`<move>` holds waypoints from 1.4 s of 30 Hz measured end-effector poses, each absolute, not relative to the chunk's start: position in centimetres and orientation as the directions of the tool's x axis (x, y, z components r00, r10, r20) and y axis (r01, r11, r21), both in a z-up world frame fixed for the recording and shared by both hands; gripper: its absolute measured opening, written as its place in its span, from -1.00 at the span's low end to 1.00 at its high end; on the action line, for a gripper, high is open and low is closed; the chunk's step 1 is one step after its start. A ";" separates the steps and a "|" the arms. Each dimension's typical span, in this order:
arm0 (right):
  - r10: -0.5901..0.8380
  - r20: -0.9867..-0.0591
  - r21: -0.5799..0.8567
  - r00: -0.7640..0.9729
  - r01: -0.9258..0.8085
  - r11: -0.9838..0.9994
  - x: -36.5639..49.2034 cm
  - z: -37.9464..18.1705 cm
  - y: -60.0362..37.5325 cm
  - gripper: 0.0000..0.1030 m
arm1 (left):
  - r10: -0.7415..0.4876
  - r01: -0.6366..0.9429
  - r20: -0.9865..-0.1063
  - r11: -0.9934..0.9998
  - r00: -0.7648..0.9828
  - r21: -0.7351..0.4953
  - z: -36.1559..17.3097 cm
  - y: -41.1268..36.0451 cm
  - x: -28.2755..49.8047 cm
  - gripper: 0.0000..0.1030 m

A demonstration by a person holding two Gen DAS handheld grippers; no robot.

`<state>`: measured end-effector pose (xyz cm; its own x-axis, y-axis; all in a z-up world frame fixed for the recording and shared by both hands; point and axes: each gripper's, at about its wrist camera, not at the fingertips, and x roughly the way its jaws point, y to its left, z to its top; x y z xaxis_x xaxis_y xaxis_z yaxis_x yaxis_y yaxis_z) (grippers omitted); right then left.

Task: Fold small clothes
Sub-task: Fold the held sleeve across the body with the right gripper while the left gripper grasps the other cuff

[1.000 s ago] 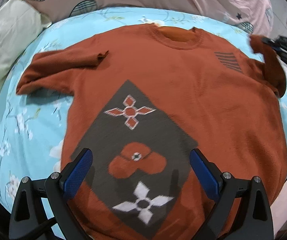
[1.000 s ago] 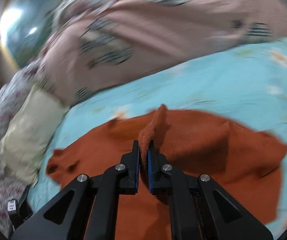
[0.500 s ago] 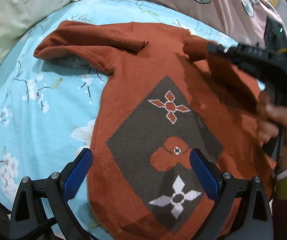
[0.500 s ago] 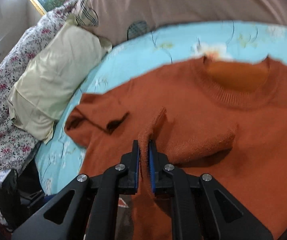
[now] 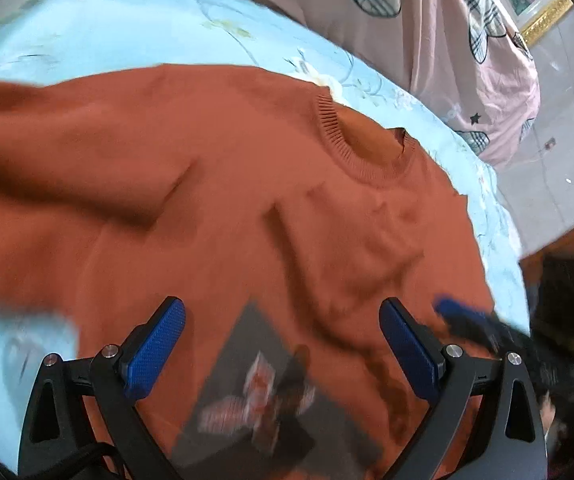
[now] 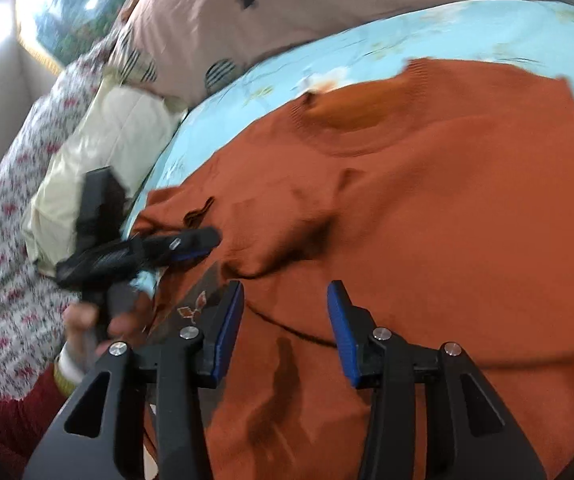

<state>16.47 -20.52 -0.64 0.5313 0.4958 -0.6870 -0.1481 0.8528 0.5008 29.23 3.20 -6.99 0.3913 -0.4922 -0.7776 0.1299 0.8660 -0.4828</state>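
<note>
Bedding in pale blue floral print (image 5: pixel 107 28) carries an orange sweater (image 5: pixel 215 168) spread front-up, its collar (image 5: pixel 361 152) toward the pink duvet (image 5: pixel 427 40). One sleeve (image 6: pixel 287 224) lies folded across the chest, below the collar. Right tool (image 6: pixel 285 320) hovers over the body panel, jaws parted, holding nothing. Left tool (image 5: pixel 283 344) is spread wide over the grey motif (image 5: pixel 263 380), also empty. Recommended: grip the other sleeve (image 5: pixel 47 148) at its cuff, draw it flat across, keep the shoulder line straight.
</note>
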 end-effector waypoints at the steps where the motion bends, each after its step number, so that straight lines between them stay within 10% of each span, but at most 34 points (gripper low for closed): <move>1: 0.485 -0.684 0.503 0.544 -0.129 0.855 16.0 -0.6 -21.3 -0.12 | -0.513 0.148 -0.779 0.856 0.360 -0.495 -7.5 2.6 30.8 0.90; 5: 0.451 -0.674 0.518 0.585 -0.062 0.853 14.7 -0.2 -23.5 -0.11 | -0.531 0.261 -0.786 0.846 0.317 -0.466 -7.7 -0.1 34.2 0.85; 7: 0.438 -0.672 0.519 0.597 -0.043 0.854 14.3 0.0 -24.1 -0.11 | -0.543 0.313 -0.778 0.834 0.317 -0.455 -7.4 -1.1 34.5 0.30; 8: 0.434 -0.669 0.522 0.603 -0.034 0.852 14.2 0.1 -24.4 -0.11 | -0.542 0.333 -0.779 0.832 0.315 -0.444 -7.3 -1.6 34.6 -0.53; 9: 0.432 -0.666 0.524 0.608 -0.030 0.851 14.0 0.3 -24.5 -0.11 | -0.537 0.335 -0.785 0.834 0.309 -0.438 -7.3 -1.7 34.5 -0.85; 19: 0.362 -0.673 0.486 0.645 0.016 0.874 11.1 1.2 -26.6 -0.11 | -0.472 0.167 -0.685 0.870 0.555 -0.464 -4.7 8.1 27.5 -0.86; 25: 0.325 -0.676 0.468 0.661 0.046 0.883 10.1 2.1 -27.6 -0.11 | -0.520 0.184 -0.724 0.849 0.452 -0.495 -6.9 6.6 28.9 -0.37; 29: 0.257 -0.677 0.423 0.689 0.079 0.903 9.6 3.3 -29.4 -0.10 | -0.466 0.173 -0.763 0.883 0.449 -0.437 -8.3 4.9 29.8 -0.90; 42: 0.057 -0.819 0.239 0.571 0.250 0.938 19.8 -0.8 -34.6 0.13 | -0.413 0.132 -0.747 0.904 0.521 -0.408 -7.4 7.3 28.4 -0.89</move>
<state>19.77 -34.59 -0.81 0.5709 0.0567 -0.8191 0.2504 0.9381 0.2394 28.40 7.28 -7.42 0.5206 -0.4131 -0.7472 0.1319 0.9035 -0.4077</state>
